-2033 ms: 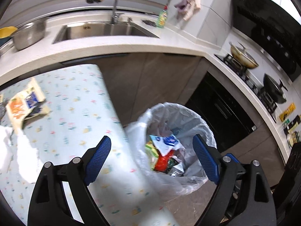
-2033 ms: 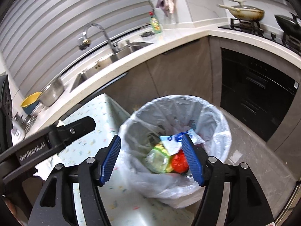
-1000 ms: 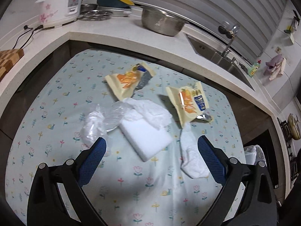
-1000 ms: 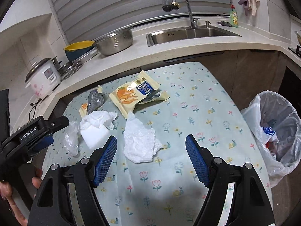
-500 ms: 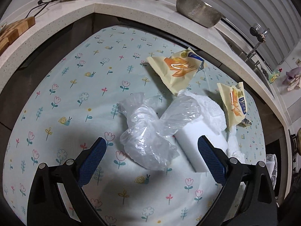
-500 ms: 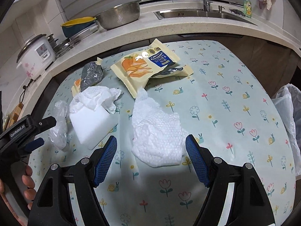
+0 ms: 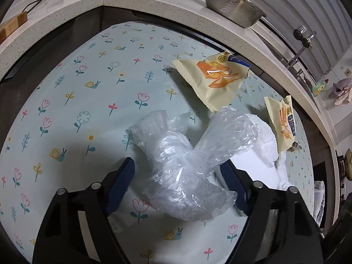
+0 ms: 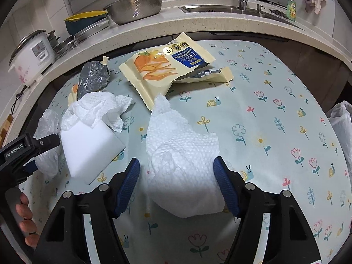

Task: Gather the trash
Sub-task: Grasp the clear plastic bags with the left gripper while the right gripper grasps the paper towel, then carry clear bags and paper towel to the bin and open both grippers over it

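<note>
- Two claws of mine hang over the flowered tablecloth (image 8: 275,92), both spread wide and gripping nothing.
- Between the fingers of my left gripper (image 7: 180,184), at the lower middle of its frame, lies a crumpled clear plastic bag (image 7: 189,160); neither blue pad touches it as far as I can tell.
- Just right of that bag sits a white foam block (image 7: 255,167) with a crumpled paper towel (image 7: 266,136) on its far end.
- Two yellow snack wrappers lie beyond: one (image 7: 213,79) at upper centre, the other (image 7: 283,121) near the right edge.
- Between the fingers of my right gripper (image 8: 178,187), at the lower middle of its frame, lies a white paper towel (image 8: 182,154).
- Up at that frame's centre is the torn-open snack wrapper (image 8: 167,66); at far right, the white trash bag's rim (image 8: 341,118).
- A steel colander (image 8: 134,6) stands on the counter at the top.
</note>
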`<state>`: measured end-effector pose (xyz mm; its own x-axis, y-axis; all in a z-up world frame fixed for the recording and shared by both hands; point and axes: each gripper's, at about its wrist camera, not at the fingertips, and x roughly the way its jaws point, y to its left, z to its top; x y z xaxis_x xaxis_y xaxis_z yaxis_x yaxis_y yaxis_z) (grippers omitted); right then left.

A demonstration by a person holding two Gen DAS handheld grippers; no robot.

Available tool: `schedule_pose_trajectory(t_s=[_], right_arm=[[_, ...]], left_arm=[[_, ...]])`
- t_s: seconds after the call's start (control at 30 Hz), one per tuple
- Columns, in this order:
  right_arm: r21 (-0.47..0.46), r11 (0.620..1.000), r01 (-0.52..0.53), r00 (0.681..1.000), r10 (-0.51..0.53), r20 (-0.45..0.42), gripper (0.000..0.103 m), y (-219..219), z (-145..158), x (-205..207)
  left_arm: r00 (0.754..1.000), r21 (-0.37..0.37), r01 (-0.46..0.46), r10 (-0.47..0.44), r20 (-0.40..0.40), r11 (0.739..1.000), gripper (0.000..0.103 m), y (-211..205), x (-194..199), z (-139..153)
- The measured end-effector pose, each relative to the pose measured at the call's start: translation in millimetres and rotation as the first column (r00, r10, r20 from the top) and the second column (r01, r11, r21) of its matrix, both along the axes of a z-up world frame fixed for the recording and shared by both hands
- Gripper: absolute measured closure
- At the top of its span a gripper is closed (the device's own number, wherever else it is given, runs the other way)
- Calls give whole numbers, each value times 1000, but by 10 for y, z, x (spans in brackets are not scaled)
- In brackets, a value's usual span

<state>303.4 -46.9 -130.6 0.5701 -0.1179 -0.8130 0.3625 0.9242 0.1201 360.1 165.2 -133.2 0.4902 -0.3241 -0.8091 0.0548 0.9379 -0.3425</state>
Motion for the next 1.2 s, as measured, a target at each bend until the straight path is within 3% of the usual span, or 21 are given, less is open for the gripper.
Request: schedule_pose_trajectory(t_s=[0.1,0.23,0.67,0.93,1.2], right_arm=[[4,1000,0,1000,0,2,60,-10,10,-13],[27,1000,1,1000,-1,9,82,-36,53,-50],[26,1000,3,995,-5,102,86,-70,553,-420],[20,999,47,986,-50,158,86,-255,851,-811],[19,994,110,973,-111,204,86,-568,1066,-1241]], left_arm=[[1000,-16,23,-23,-10,1000,56,-29,13,-2],[999,-22,32,-32,7,999,62,-58,-41,64],[988,-51,102,-95,123,993,63,-326,-448,728],[964,-51,200,-187,191,979,63,-762,-813,1118],[930,-29,301,-286,232,953,63,-1268,-1179,1325]])
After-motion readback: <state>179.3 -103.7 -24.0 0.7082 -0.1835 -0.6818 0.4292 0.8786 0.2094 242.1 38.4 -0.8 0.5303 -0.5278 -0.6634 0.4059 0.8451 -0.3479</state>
